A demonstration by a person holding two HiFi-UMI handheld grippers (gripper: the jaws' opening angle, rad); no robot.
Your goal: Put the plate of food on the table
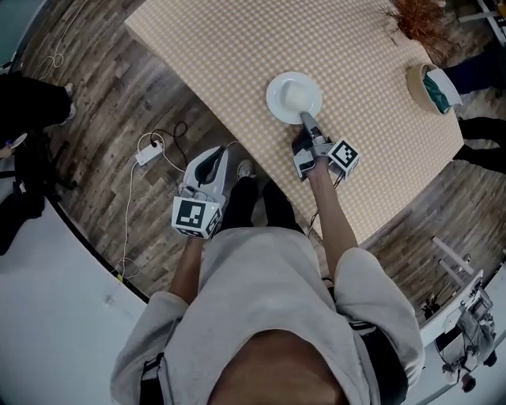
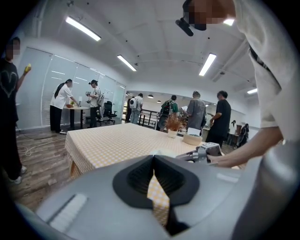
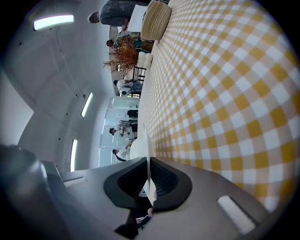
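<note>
A white plate with a pale mound of food rests on the yellow checked table, close to its near edge. My right gripper is shut on the plate's near rim. In the right gripper view the plate shows edge-on, its rim pinched between the dark pads of that gripper. My left gripper hangs over the wooden floor just off the table's edge, left of the plate. Its jaws are shut with nothing in them, and my right gripper shows beyond.
A round basket with a teal cloth and a dried plant stand at the table's far right. A power strip with cables lies on the floor at left. Several people stand beyond the table.
</note>
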